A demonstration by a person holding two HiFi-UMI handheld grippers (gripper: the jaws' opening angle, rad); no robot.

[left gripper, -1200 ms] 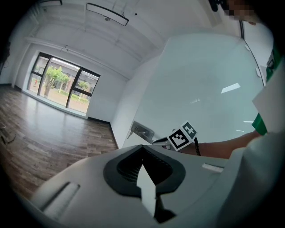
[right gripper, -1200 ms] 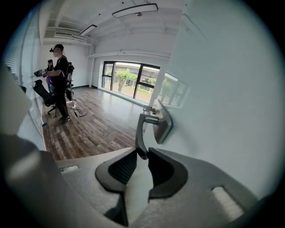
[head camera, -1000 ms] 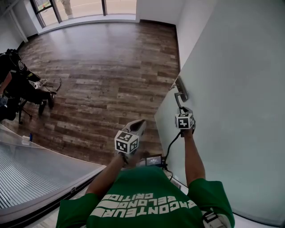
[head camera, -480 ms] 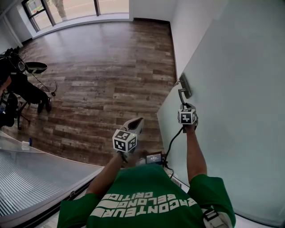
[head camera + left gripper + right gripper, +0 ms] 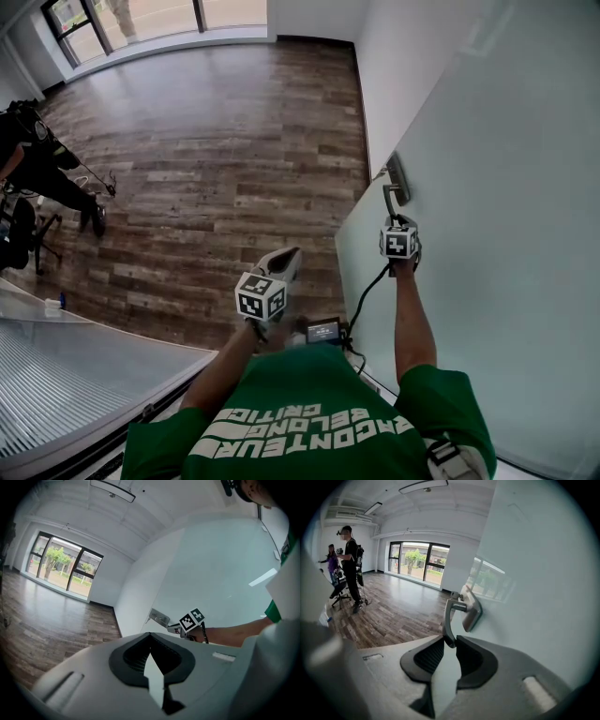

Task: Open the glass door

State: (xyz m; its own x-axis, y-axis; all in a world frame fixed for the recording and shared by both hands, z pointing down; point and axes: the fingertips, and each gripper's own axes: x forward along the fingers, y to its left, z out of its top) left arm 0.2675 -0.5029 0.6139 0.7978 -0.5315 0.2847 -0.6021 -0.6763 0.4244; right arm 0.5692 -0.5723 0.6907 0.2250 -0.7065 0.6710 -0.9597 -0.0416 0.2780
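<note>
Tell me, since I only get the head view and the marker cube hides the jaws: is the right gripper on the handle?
Observer: Yes. In the right gripper view, the right gripper is shut on the tip of the handle.
Operator: How much of the handle is in the jaws?
Observer: Only its end. The rest runs up to the plate on the door.
Operator: And the left gripper?
Observer: The left gripper is shut, with nothing between its jaws.
</note>
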